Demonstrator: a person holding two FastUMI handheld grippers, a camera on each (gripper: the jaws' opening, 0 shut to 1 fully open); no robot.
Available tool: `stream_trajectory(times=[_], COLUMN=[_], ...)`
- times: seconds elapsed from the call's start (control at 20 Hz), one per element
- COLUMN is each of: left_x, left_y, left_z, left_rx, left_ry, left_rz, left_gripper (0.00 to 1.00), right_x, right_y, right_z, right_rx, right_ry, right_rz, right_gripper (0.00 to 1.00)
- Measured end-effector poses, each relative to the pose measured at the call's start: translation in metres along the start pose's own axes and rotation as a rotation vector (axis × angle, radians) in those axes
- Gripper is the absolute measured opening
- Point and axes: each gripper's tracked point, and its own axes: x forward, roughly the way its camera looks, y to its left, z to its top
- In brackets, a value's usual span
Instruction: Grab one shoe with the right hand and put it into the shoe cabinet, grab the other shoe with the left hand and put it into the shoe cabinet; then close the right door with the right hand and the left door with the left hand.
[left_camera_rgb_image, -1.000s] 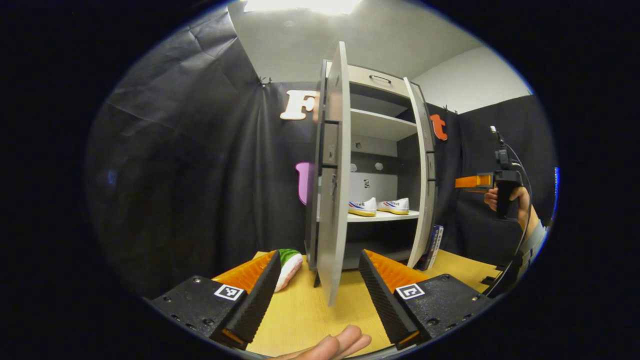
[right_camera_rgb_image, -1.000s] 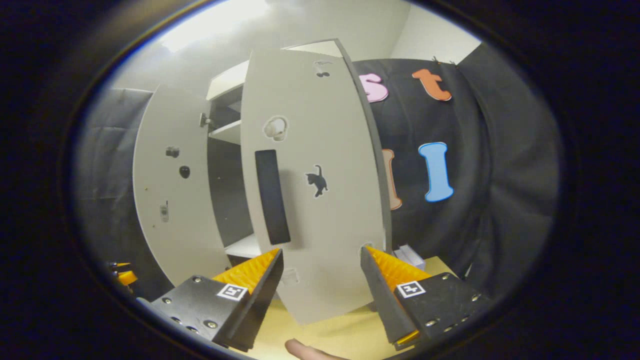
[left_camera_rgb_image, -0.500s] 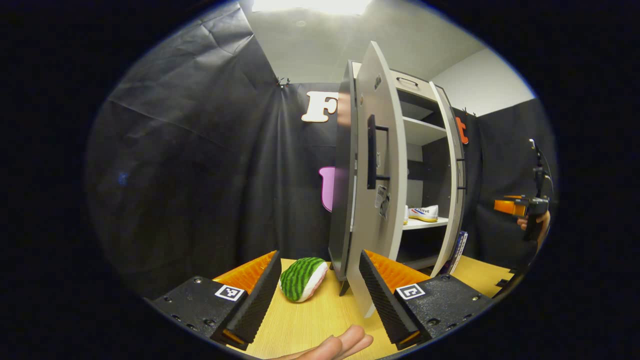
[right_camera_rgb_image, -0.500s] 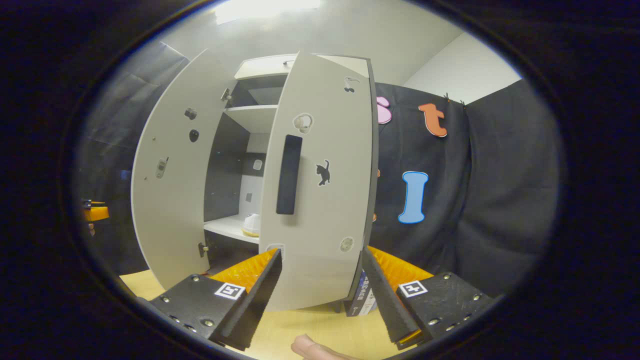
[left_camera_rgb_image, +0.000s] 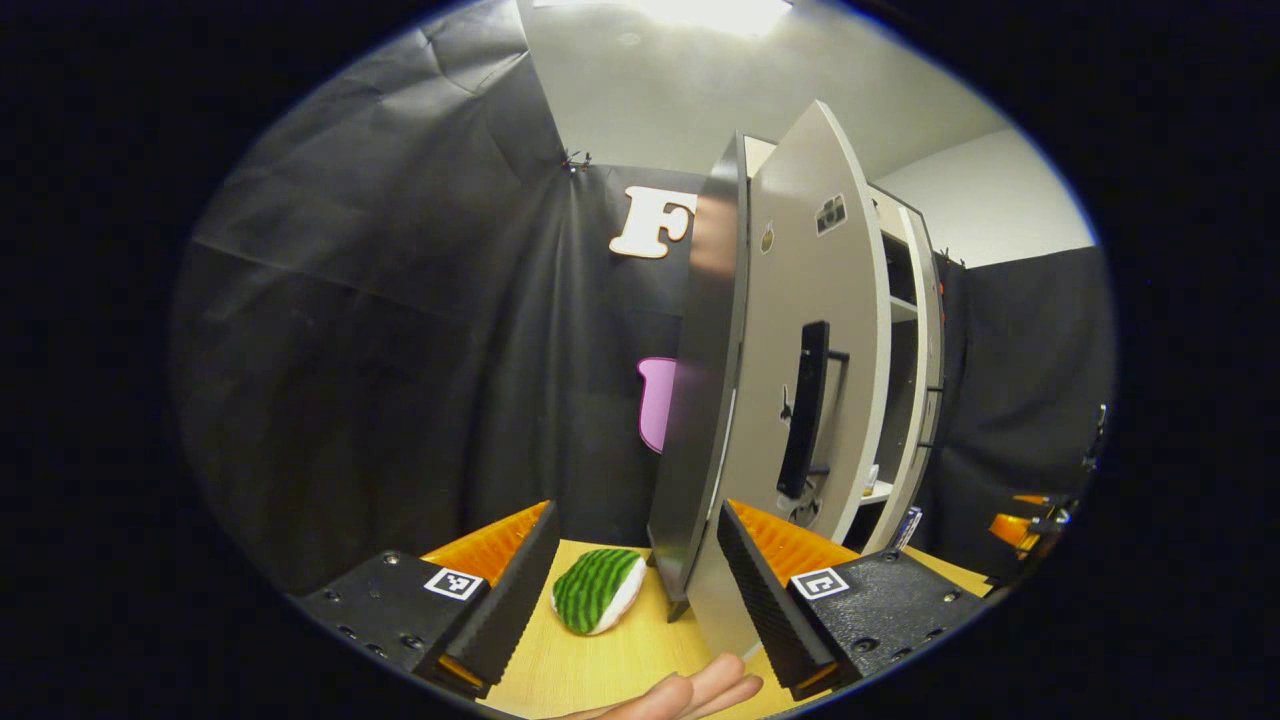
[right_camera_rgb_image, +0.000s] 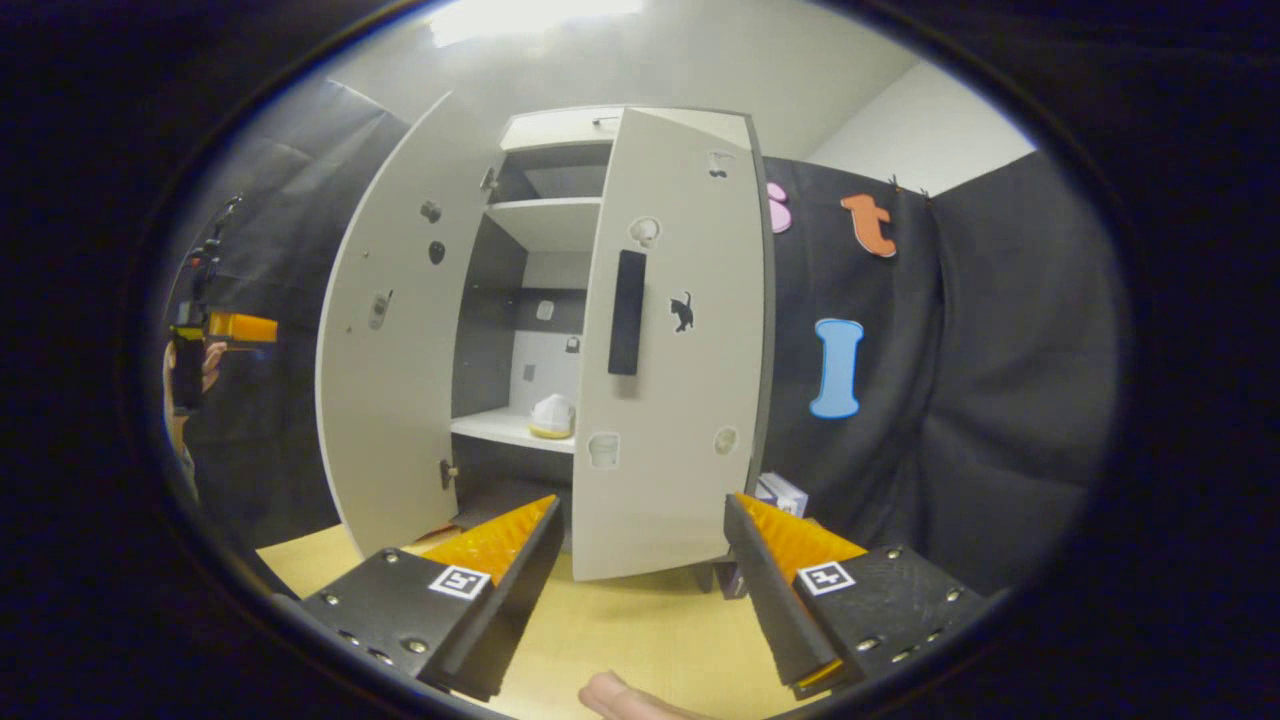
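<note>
Shoe (right_camera_rgb_image: 552, 416) on cabinet shelf (right_camera_rgb_image: 515, 428); right door (right_camera_rgb_image: 672, 340) part-shut. Both grippers, left (left_camera_rgb_image: 636, 590) & right (right_camera_rgb_image: 642, 590), spread, empty, positioned to push doors.

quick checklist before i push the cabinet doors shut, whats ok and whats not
1. Shoe on the cabinet shelf: ok for the one in sight; the second, cannot tell.
2. Right door closed: not ok, part open.
3. Left door closed: not ok, swung wide.
4. Right gripper open and free in front of the right door: ok.
5. Left gripper open, holding nothing: ok.
6. Watermelon toy on the table beside the cabinet, out of the doors' swing: cannot tell.
</note>
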Motion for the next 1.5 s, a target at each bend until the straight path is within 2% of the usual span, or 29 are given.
stream_trajectory(times=[0.1, 0.15, 0.2, 0.25, 0.3, 0.55, 0.65, 0.75, 0.8, 0.9, 0.95, 1.0, 1.1, 1.15, 1.2, 1.25, 1.35, 1.5], left_x=[0.015, 0.023, 0.033, 0.042, 0.05, 0.069, 0.07, 0.071, 0.071, 0.069, 0.069, 0.07, 0.071, 0.072, 0.073, 0.075, 0.078, 0.085], left_y=[-0.008, -0.011, -0.012, -0.011, -0.013, -0.049, -0.054, -0.055, -0.055, -0.06, -0.063, -0.068, -0.082, -0.092, -0.1, -0.107, -0.118, -0.122], left_z=[0.014, 0.017, 0.018, 0.018, 0.016, -0.002, 0.0, 0.001, 0.003, 0.001, 0.003, 0.001, -0.001, -0.003, -0.005, -0.006, -0.006, -0.003], left_rx=[0.024, 0.041, 0.058, 0.073, 0.08, 0.048, 0.055, 0.093, 0.102, 0.114, 0.117, 0.121, 0.124, 0.122, 0.122, 0.123, 0.141, 0.155], left_ry=[-0.02, -0.017, -0.012, 0.0, 0.021, 0.113, 0.109, 0.107, 0.096, 0.108, 0.11, 0.115, 0.118, 0.122, 0.128, 0.127, 0.123, 0.111], left_rz=[-0.023, -0.022, -0.017, 0.003, 0.013, -0.032, -0.007, 0.016, 0.028, 0.048, 0.05, 0.047, 0.026, 0.012, 0.002, -0.003, -0.01, 0.02], left_gripper=[0.96, 0.94, 0.96, 0.93, 0.93, 0.96, 0.89, 0.9, 0.87, 0.92, 0.88, 0.88, 0.88, 0.88, 0.88, 0.88, 0.92, 0.88], right_x=[-0.011, -0.016, -0.023, -0.029, -0.034, -0.061, -0.066, -0.07, -0.072, -0.074, -0.075, -0.076, -0.077, -0.076, -0.076, -0.076, -0.077, -0.074], right_y=[0.008, 0.008, 0.006, 0.006, 0.006, -0.002, 0.002, 0.001, -0.002, -0.006, -0.007, -0.008, -0.009, -0.01, -0.012, -0.014, -0.018, -0.024], right_z=[-0.005, -0.008, -0.012, -0.017, -0.021, -0.018, -0.016, -0.013, -0.014, -0.012, -0.01, -0.007, -0.002, -0.001, 0.002, 0.003, 0.008, 0.018], right_rx=[0.039, 0.044, 0.047, 0.051, 0.054, 0.024, 0.056, 0.052, 0.048, 0.064, 0.073, 0.082, 0.104, 0.11, 0.111, 0.109, 0.105, 0.101], right_ry=[-0.008, -0.018, -0.023, -0.02, -0.015, -0.051, -0.062, -0.073, -0.071, -0.075, -0.081, -0.09, -0.105, -0.105, -0.105, -0.104, -0.108, -0.115], right_rz=[0.023, 0.019, 0.011, 0.006, -0.001, -0.054, -0.042, -0.047, -0.054, -0.063, -0.063, -0.062, -0.061, -0.064, -0.068, -0.074, -0.087, -0.096], right_gripper=[0.96, 0.96, 0.96, 0.99, 0.96, 0.94, 0.96, 0.96, 0.96, 0.94, 0.96, 0.94, 0.98, 0.94, 0.96, 0.94, 0.96, 0.94])
